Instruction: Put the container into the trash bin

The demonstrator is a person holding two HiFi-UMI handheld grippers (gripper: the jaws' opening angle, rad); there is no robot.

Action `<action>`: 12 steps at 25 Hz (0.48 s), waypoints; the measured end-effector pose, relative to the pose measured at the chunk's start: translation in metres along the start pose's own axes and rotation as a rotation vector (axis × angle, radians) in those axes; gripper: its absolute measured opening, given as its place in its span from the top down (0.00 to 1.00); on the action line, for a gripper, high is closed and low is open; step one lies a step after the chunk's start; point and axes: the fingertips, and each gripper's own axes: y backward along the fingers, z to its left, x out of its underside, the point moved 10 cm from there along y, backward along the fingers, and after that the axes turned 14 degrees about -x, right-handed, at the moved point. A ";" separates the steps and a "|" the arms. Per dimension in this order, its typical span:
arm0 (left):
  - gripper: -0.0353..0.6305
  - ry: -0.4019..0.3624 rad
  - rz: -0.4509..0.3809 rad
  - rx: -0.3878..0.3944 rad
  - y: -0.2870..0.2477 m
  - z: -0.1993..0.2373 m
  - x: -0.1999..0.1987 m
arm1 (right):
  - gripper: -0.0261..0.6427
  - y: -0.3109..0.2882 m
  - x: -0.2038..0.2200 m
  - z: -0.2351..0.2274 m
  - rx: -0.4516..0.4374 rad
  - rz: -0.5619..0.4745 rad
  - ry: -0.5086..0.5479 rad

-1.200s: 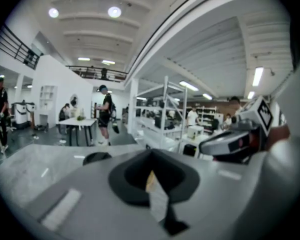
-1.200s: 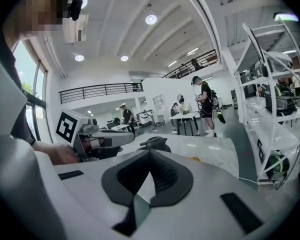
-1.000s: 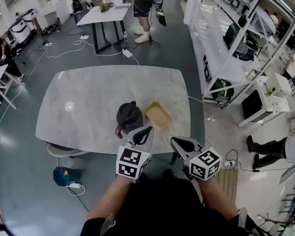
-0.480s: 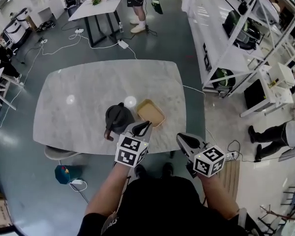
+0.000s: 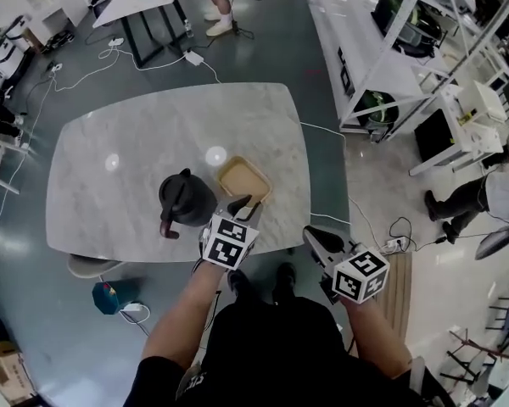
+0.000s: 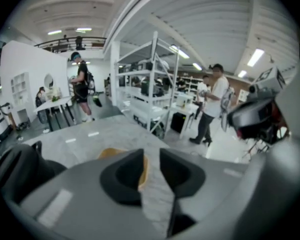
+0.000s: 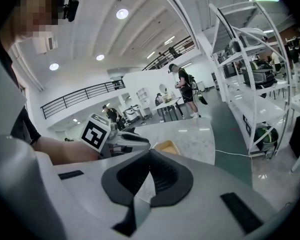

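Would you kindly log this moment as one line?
phase: approach | left tongs: just been opening, nothing gripped, near container | right tongs: shut, empty | container: on table, beside trash bin

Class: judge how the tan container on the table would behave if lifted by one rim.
The container looks shallow and empty, so it is probably light. Held by one rim, it would likely tilt. On the smooth table it may slide if pushed.

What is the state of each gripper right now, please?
Left gripper: open, jaws have just been opening, nothing between them; the shallow tan container lies just ahead.
Right gripper: shut, empty.
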 end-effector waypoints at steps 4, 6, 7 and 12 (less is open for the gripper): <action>0.76 -0.060 0.083 -0.003 -0.030 -0.011 0.014 | 0.97 0.010 0.007 -0.011 0.017 0.005 -0.024; 0.75 -0.077 0.117 0.006 -0.043 -0.017 0.019 | 0.97 0.016 0.009 -0.015 0.022 0.004 -0.035; 0.74 -0.089 0.128 0.009 -0.048 -0.019 0.021 | 0.97 0.019 0.010 -0.017 0.025 0.003 -0.040; 0.74 -0.200 0.221 -0.010 -0.085 -0.029 0.035 | 0.97 0.031 0.018 -0.033 0.036 -0.005 -0.070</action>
